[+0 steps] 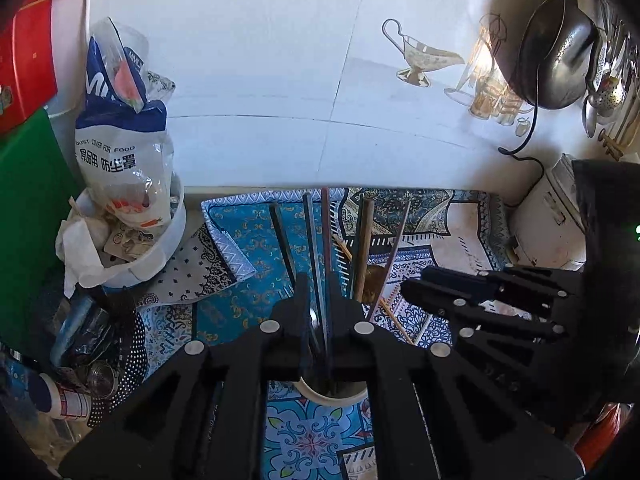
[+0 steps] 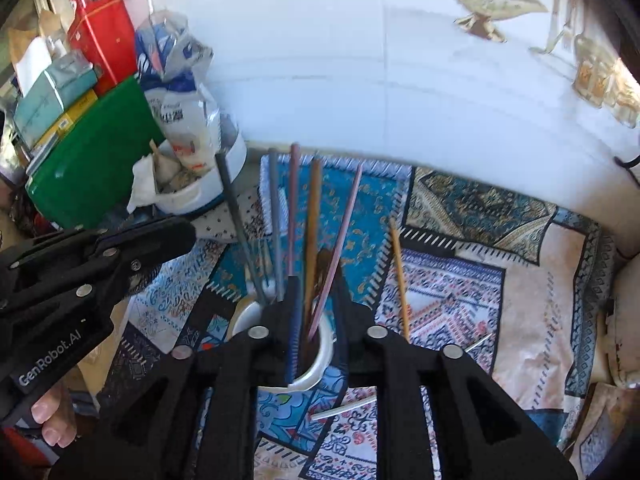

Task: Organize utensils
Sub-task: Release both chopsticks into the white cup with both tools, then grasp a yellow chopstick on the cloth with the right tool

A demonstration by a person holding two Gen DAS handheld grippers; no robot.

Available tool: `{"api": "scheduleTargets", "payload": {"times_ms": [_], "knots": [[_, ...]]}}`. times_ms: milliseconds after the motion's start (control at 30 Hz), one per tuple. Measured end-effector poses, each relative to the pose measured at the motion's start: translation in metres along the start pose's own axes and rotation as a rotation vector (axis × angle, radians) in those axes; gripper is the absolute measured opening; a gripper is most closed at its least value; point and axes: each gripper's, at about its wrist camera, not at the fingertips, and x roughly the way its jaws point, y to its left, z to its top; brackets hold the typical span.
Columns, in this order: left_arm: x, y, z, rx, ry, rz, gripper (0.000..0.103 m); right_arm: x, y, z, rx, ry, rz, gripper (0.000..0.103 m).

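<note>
Left gripper (image 2: 176, 236) reads "GenRobot.AI"; bag (image 1: 124, 160), seemingly "DUST COVER FOR FOOD".

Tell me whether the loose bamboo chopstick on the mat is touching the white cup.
Apart. In the right wrist view the bamboo chopstick lies on the patterned mat, right of the right tool, with mat showing between it and the white cup.

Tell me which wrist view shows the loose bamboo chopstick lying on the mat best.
The right wrist view: the bamboo chopstick lies in the open on the patterned mat, right of the cup, nearly whole. In the left wrist view it shows only in pieces, crossed by the standing utensils.
</note>
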Motion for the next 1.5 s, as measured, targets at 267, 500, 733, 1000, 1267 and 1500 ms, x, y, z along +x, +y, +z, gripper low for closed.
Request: {"api": "scheduleTargets", "payload": {"times_ms": [267, 500, 733, 1000, 1267, 1500], "knots": [[-0.014, 0.009, 0.001, -0.040, -0.055, 0.054, 0.044, 0.004, -0.059, -0.016, 0.070, 0.015, -0.121, 0.027], [0.003, 0.023, -0.025, -0.088, 0.019, 0.108, 0.048, 0.074, -0.089, -0.056, 0.124, 0.214, -0.118, 0.027], [0.024, 0.030, -0.066, -0.124, 0.122, 0.144, 0.048, 0.128, -0.087, -0.091, 0.136, 0.350, -0.065, 0.027], [0.040, 0.023, -0.108, -0.118, 0.224, 0.138, 0.048, 0.140, -0.084, -0.096, 0.096, 0.354, -0.075, 0.008], [0.048, -0.029, -0.129, 0.024, 0.265, 0.053, 0.048, 0.120, -0.091, -0.111, 0.106, 0.324, -0.070, 0.004], [0.074, -0.072, -0.135, 0.087, 0.324, -0.047, 0.048, 0.074, -0.107, -0.156, 0.104, 0.324, -0.067, 0.004]]}}
